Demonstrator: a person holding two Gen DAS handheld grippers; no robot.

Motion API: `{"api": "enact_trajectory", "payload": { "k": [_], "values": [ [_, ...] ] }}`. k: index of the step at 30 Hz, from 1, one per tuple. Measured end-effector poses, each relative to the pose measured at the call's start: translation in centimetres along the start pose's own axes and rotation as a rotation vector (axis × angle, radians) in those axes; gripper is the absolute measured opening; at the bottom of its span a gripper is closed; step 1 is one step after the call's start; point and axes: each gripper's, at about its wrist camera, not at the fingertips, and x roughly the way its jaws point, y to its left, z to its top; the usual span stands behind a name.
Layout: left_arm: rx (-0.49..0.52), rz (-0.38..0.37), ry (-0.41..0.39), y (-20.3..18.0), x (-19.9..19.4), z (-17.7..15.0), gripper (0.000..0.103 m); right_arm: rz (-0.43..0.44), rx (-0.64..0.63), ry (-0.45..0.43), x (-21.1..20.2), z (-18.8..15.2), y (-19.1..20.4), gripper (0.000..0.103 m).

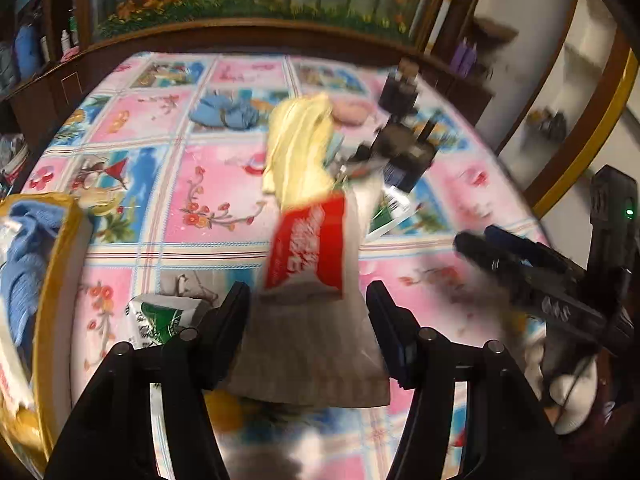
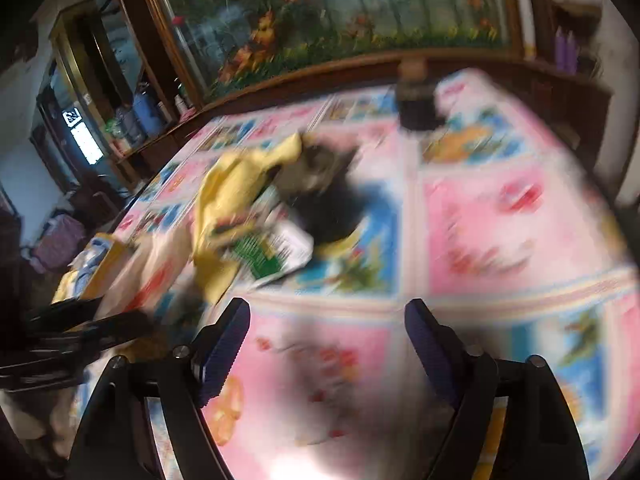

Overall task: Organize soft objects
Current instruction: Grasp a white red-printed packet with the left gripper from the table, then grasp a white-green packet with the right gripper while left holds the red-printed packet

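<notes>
My left gripper (image 1: 310, 316) is shut on a grey cloth (image 1: 312, 356) with a red printed band (image 1: 308, 248). The bunched cloth fills the gap between the fingers. It stretches away over the patterned bedspread (image 1: 208, 208), and a yellow cloth (image 1: 300, 148) lies at its far end. The right wrist view shows the same yellow cloth (image 2: 232, 196) draped over a green and white packet (image 2: 276, 252). My right gripper (image 2: 326, 332) hangs open above the bedspread (image 2: 500, 220) with nothing between its fingers. It shows blurred at the right of the left wrist view (image 1: 492, 248).
A cardboard box (image 1: 60, 280) holding a blue cloth (image 1: 24, 256) stands at the left bed edge. Further back lie a blue cloth (image 1: 224, 114) and a pink item (image 1: 352, 112). A blurred dark object (image 1: 400, 152) lies mid-bed. A wooden headboard (image 1: 240, 32) bounds the far side.
</notes>
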Motion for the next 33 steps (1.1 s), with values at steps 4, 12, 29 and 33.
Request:
{"api": "enact_trajectory", "payload": {
  "k": [4, 12, 29, 33],
  "values": [
    [-0.027, 0.016, -0.085, 0.7, -3.1, -0.5, 0.069, -0.149, 0.223, -0.217, -5.6, 0.8, -5.0, 0.103],
    [-0.132, 0.074, -0.072, 5.2, -3.4, -3.2, 0.069, -0.064, 0.165, -0.006, -2.8, -0.7, -3.3, 0.101],
    [0.235, 0.139, 0.017, -2.9, 3.9, -3.4, 0.078, 0.066, 0.057, 0.123, 1.3, 1.1, 2.0, 0.1],
    [0.156, 0.072, 0.033, -1.8, 3.3, -3.8, 0.045, 0.063, 0.053, 0.135, 2.1, 1.5, 1.5, 0.1]
  ]
}}
